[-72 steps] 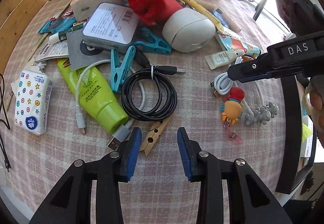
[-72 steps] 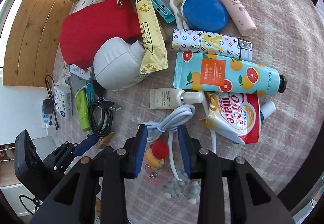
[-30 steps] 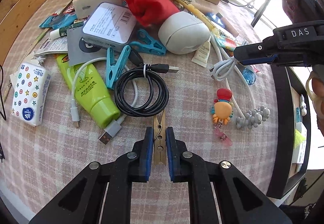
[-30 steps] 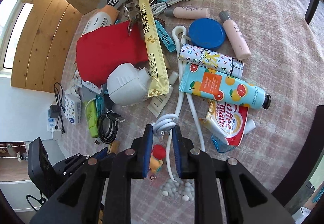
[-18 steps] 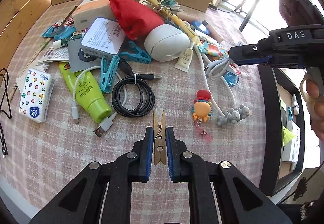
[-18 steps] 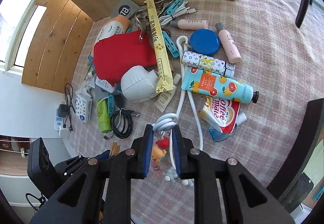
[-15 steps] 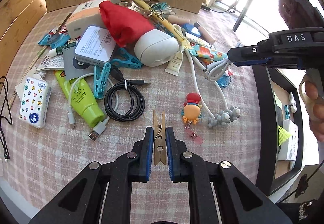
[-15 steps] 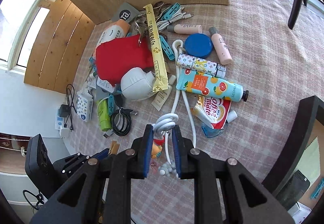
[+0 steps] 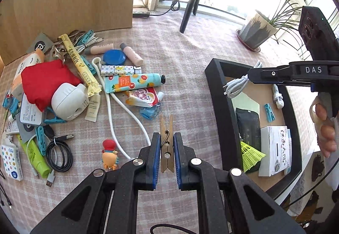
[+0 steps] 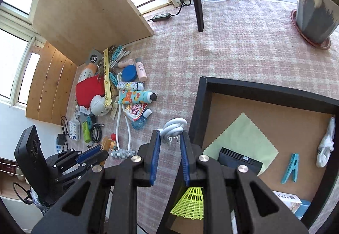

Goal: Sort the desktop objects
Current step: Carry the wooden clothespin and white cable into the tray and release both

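The left gripper (image 9: 166,150) is clenched on a wooden clothespin (image 9: 167,143), which stands upright between the blue pads with its tips pointing away, held above the checked tablecloth (image 9: 186,47) just short of the black tray (image 9: 222,107). The right gripper (image 10: 169,149) grips a coiled white cable (image 10: 172,128) near its fingertips; in the left view that coil hangs over the tray's near corner, while the right view puts it at the tray's left wall, so I judge it at the rim, not yet well inside. The step in hand looks like delivery: both items go into the tray, which already holds a blue clothespin (image 10: 291,168), a green cloth (image 10: 241,138), a black pouch (image 10: 239,161), a yellow shuttlecock (image 10: 190,204) and a white box (image 9: 275,149). To do it well, carry each gripper fully over the wall before letting go (the wall looks tall enough to catch a dangling cable loop), lower close to the tray floor, and open the jaws gently so the light clothespin does not bounce. Setting the wooden clothespin beside the blue one would keep like with like. The cable should land on bare board, clear of the shuttlecock. Plenty of clutter remains on the cloth, including a red pouch (image 9: 46,81) and a black cable (image 9: 60,153).
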A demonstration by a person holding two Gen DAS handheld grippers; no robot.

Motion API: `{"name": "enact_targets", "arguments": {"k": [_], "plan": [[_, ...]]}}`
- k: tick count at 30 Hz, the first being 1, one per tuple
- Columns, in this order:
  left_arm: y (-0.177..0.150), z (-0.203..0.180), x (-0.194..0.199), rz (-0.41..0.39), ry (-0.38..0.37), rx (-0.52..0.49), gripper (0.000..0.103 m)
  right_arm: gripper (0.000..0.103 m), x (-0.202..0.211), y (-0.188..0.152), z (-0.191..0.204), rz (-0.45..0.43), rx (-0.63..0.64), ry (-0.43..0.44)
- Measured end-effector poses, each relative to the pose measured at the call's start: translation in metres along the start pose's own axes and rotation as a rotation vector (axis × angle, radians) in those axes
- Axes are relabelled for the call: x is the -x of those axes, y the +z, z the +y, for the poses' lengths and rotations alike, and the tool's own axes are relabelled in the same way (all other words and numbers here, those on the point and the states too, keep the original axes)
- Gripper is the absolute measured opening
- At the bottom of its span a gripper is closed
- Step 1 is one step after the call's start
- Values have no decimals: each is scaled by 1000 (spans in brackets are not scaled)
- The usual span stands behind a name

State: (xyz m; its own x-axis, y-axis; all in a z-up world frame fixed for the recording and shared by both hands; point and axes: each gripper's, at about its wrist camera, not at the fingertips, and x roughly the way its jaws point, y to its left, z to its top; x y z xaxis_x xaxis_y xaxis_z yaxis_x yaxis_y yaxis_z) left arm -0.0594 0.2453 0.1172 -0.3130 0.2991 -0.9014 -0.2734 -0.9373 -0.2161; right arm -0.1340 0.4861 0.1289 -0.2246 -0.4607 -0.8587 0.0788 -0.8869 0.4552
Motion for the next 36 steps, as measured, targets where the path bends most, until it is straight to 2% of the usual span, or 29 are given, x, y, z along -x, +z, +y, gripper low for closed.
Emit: {"name": "enact_targets", "arguments": {"k": [7,15,16,17,18,19,21,26,32,36], "plan": [[33,-88,-25,17,-91,-135,11,19,50,-16,-80,-79,-135,-66],[48,-154,-41,38,-138,-235,12,20,76,-28,-122,-117,-188,-108],[48,-159,-40,33,-145,-243,16,20,76,-29,-123,-109,-181,-121],[50,-163,-39,32,-141,-244,41,22,77,-29,-124,-104,-184,-139],[50,-165,-38,26,-133,-237,68,29,77,-30,-125,-98,-187,-154],[50,-166,-34,-1,-132,-236,70,33,79,-31,-125,-101,-185,-159],[50,-168,-27,-30,-109,-248,69,34,81,-32,-122,-114,-172,-167],[48,-163,-17,-46,-77,-249,69,35,80,-34,-108,-119,-139,-162],[43,-150,-12,-44,-95,-208,69,35,73,-35,-90,-115,-91,-163],[37,-130,-12,-28,-142,-113,70,35,65,-36,-83,-103,-72,-158]]}}
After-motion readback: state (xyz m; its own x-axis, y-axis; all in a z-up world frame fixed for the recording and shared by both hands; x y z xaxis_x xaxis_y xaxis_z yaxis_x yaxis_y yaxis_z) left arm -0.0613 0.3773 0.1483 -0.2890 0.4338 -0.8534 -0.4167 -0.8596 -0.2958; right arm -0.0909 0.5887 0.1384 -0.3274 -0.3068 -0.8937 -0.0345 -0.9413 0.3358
